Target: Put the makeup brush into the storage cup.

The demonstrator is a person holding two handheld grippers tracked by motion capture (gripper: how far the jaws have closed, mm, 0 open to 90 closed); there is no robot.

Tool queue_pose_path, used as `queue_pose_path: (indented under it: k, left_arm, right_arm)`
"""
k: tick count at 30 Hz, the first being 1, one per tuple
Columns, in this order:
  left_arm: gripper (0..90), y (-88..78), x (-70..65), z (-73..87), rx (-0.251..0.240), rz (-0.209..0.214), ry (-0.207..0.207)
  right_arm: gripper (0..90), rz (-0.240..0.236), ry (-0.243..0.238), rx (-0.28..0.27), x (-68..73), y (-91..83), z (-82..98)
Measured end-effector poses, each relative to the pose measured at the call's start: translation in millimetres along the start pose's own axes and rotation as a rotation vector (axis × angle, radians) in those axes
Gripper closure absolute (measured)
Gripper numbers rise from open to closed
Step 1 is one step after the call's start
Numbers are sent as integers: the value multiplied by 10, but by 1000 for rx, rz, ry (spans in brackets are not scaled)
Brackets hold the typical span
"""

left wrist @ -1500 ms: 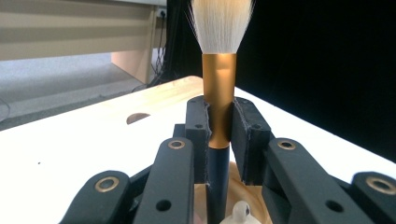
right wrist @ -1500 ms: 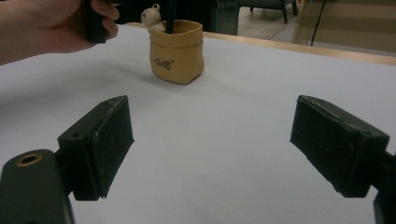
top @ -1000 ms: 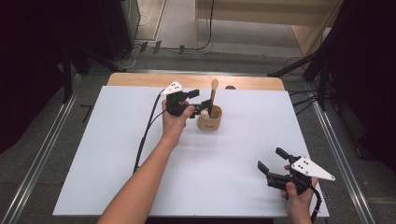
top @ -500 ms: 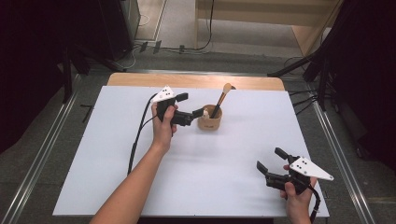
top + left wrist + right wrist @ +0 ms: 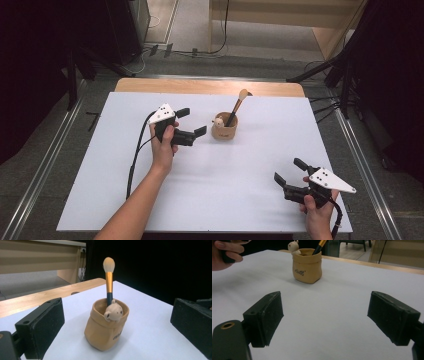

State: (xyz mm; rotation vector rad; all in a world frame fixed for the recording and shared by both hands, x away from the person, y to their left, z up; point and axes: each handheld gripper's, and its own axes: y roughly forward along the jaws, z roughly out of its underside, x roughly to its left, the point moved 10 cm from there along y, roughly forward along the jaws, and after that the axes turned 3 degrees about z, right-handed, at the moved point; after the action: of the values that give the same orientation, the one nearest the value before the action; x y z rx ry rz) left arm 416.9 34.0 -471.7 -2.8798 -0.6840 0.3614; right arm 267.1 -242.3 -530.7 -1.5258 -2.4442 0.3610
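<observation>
The left gripper (image 5: 191, 121) sat just left of the middle, jaws just opened wide, holding nothing. The brush (image 5: 237, 106) leaned in the cup (image 5: 224, 128) beside it. The right gripper (image 5: 289, 171), lower right, was open and empty.

Overhead, looking forward and down; gripper views low, the left closer, sharing a tan bear-trimmed fabric pot (image 5: 224, 130) (image 5: 106, 327) (image 5: 307, 265).

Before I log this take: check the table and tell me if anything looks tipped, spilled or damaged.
Nothing stands out. The tan pot stands upright on the white table, and the brush leans inside it, bristles up. Nothing is spilled.
</observation>
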Motion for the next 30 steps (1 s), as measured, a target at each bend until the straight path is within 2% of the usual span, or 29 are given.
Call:
queue_pose_path:
  k: [6,14,24,26,30]
  left_arm:
    - [0,-156,-106,102,-12,0,-2]
    - [0,-358,-141,168,-16,-29,14]
    - [0,-677,-119,314,-13,-77,17]
    - [0,-750,-107,349,0,-95,33]
    - [0,-886,-79,409,-2,-109,22]
  right_arm:
    - [135,1,6,6,2,11,8]
    - [135,0,4,3,8,13,5]
    - [135,-1,-1,5,18,29,10]
    - [135,0,3,6,18,27,14]
    - [135,-1,6,8,21,30,18]
